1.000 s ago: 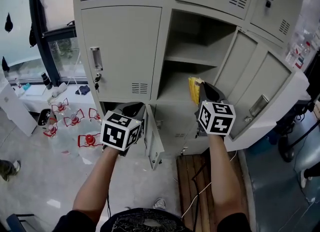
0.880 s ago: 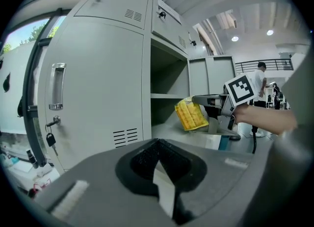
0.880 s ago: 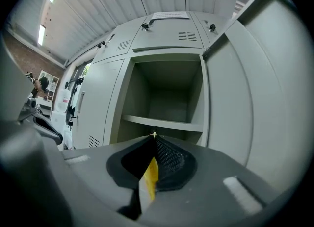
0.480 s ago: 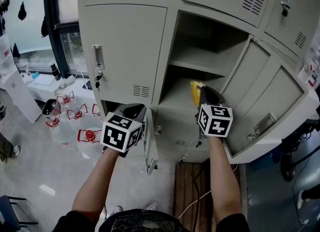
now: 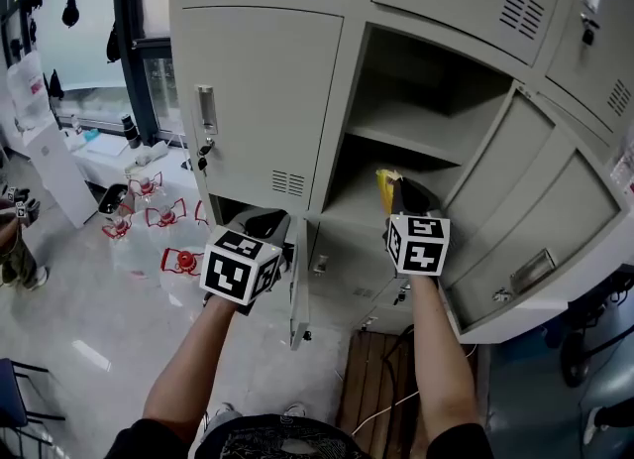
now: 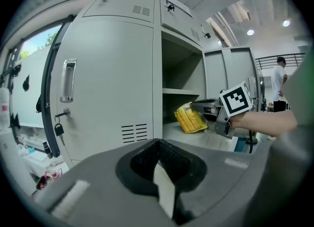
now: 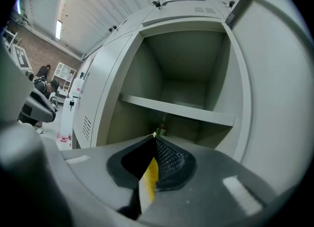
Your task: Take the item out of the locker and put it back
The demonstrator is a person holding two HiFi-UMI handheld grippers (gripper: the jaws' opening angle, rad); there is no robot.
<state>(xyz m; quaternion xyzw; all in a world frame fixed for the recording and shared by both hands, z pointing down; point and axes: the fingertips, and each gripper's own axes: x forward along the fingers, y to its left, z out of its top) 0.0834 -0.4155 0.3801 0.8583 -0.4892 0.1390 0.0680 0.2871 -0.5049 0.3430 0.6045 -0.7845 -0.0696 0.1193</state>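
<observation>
A yellow snack packet is pinched in my right gripper, which is shut on it at the mouth of the open locker compartment. In the right gripper view the packet's yellow edge shows between the closed jaws of that gripper, which points into the compartment below the shelf. My left gripper hangs shut in front of the closed locker door, its jaws together with nothing seen held. In the left gripper view the packet and the right gripper appear at the opening.
The compartment's door stands swung open at the right. A lower locker door is ajar below my hands. Red-framed items lie on the floor at the left and a wooden pallet below. A small item sits deep inside.
My right gripper has carried the yellow packet a little lower and closer to the locker opening. The left gripper has stayed about where it was.
</observation>
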